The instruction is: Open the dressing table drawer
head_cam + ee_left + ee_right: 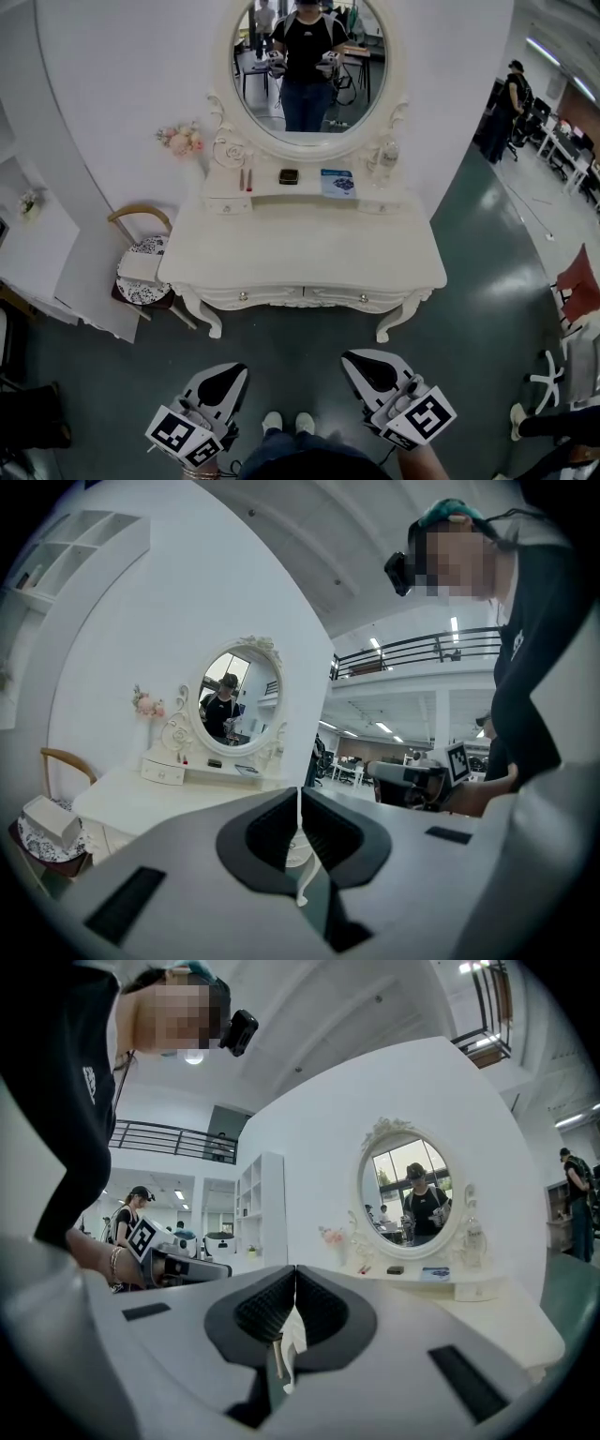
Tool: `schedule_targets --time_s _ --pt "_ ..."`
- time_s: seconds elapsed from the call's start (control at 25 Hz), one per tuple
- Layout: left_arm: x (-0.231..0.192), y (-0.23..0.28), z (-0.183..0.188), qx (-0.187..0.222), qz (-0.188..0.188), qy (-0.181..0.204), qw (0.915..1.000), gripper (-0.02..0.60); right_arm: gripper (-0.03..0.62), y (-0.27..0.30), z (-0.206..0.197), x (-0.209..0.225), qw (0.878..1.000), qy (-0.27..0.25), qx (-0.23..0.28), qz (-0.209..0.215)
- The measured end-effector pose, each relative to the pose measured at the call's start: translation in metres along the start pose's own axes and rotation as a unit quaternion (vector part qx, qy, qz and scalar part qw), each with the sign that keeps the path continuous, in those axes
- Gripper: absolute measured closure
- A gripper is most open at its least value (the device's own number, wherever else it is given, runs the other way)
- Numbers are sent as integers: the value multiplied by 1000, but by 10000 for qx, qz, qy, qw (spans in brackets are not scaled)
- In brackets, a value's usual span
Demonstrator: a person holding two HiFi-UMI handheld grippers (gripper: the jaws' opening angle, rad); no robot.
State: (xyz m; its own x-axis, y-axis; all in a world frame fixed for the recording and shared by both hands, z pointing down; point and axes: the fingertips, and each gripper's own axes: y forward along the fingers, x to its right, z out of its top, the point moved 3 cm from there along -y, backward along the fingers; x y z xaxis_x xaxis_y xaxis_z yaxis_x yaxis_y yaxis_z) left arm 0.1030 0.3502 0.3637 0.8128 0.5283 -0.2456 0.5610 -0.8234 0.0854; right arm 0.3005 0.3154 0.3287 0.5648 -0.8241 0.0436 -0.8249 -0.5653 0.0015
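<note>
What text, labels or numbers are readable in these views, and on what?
Nothing legible.
Blue booklet on the dressing table: print too small to read.
Left marker cube, right marker cube: square patterns only, no letters.
Shirt print: blurred, unreadable.

head: steeply down, overhead | gripper views: level, farther back | shared: dressing table

Mirror: behind the tabletop, above its back edge.
Shelf: along the tabletop's back edge, bearing a small box left of a card.
Left drawer, right drawer: side by side under the front edge.
Chair: beside the left edge.
Left tool, right tool: before the front edge, apart from it.
</note>
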Motion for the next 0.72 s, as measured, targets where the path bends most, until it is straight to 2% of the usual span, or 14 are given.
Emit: schedule_targets --time_s 0.48,0.72 --pt "7 -11 -9 55 367 -100 9993 554 574 2 -8 4 9995 81 -115 288" --pt "-4 -10 -11 37 464 -85 9989 554 575 15 -14 9 9993 51 -199 320"
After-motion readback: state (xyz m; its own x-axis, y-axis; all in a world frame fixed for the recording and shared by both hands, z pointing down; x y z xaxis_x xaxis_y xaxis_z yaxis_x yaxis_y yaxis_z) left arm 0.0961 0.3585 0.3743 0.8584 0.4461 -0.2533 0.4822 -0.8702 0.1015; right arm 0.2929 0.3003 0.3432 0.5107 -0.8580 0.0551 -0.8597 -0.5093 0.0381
